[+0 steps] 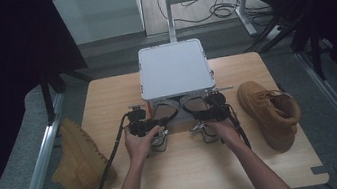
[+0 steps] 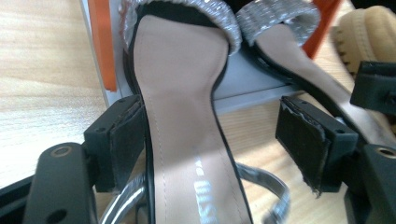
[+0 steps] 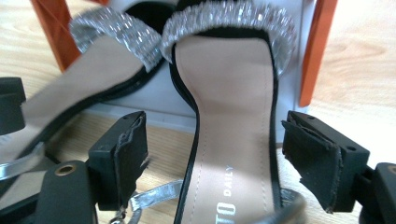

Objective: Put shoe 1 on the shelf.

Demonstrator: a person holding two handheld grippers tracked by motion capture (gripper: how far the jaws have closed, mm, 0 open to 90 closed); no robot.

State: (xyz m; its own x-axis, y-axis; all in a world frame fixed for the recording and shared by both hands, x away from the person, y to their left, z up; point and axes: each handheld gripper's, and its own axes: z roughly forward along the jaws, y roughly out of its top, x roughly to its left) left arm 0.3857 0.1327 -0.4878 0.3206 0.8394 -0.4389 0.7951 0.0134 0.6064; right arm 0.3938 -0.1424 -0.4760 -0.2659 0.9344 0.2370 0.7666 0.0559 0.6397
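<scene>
Two black high-heeled sandals with beige insoles and glittering silver toe straps, side by side at the table's centre, toes tucked under the front edge of the flat light-grey box with orange legs (image 1: 175, 68) at 12 o'clock; left sandal (image 1: 164, 111) under the left hand-held gripper (image 1: 146, 123), right sandal (image 1: 197, 105) under the right hand-held gripper (image 1: 209, 112); both heels pointing toward 6 o'clock, toward the person.

In the left gripper view, left sandal's insole (image 2: 182, 116) running up between the two black jaws; jaws spread wide, released, one pad just beside or perhaps touching the sole's edge at 9 o'clock, the other well apart at 3 o'clock; no grip closed. In the right gripper view, right sandal's insole (image 3: 233, 121) likewise between spread jaws, gaps on both sides; released as well; silver ankle straps lying loose near 6 o'clock.

Two tan suede lace-up boots set aside: one (image 1: 78, 156) on its side at 9 o'clock, hanging over the light wooden table (image 1: 189, 177) edge; the other (image 1: 270, 109) upright at 3 o'clock.

Judged from this: sandals lined up as a pair, toes already at the box; hand-held grippers straddling the waists but not clenched; either a placement nearly finished or a pickup barely begun, not possible to tell which; closing on the soles or withdrawing remaining.
</scene>
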